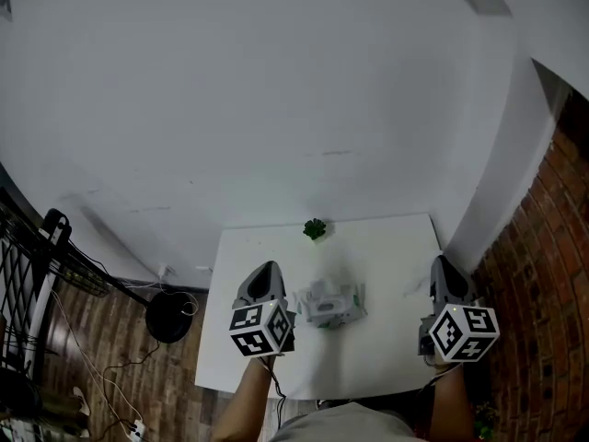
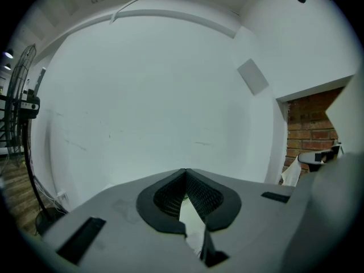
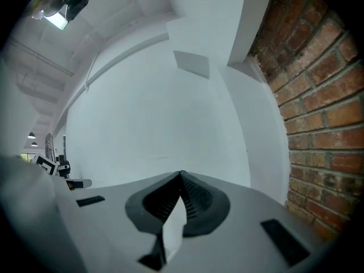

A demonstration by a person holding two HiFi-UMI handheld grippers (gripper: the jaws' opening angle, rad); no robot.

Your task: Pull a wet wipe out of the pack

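Grey jaws on my left gripper (image 1: 266,270) and right gripper (image 1: 443,263) meet at the tips, both empty, flanking the wipe pack (image 1: 331,304) on the table (image 1: 396,247). Its top looks rumpled, but I can't tell if a wipe stands out, so pulled or pending both fit.

The table (image 1: 386,247) has a plain white top, smooth and matt. On it, the wipe pack (image 1: 331,304) looks like soft, crinkled plastic film with a faint sheen. The small plant (image 1: 315,229) is too small to tell real leaf from plastic. The wall (image 1: 276,81) is smooth white paint, matt, with a few faint scuffs. The brick wall (image 3: 324,95) is rough red brick with pale, gritty mortar. The floor (image 1: 101,357) is dark wood plank with visible grain. The left gripper (image 2: 185,172) and right gripper (image 3: 182,175) are smooth, matt grey plastic. Their pads (image 2: 170,198) are black with a fine ribbed grid. The marker cubes (image 1: 261,328) carry flat black-and-white print.
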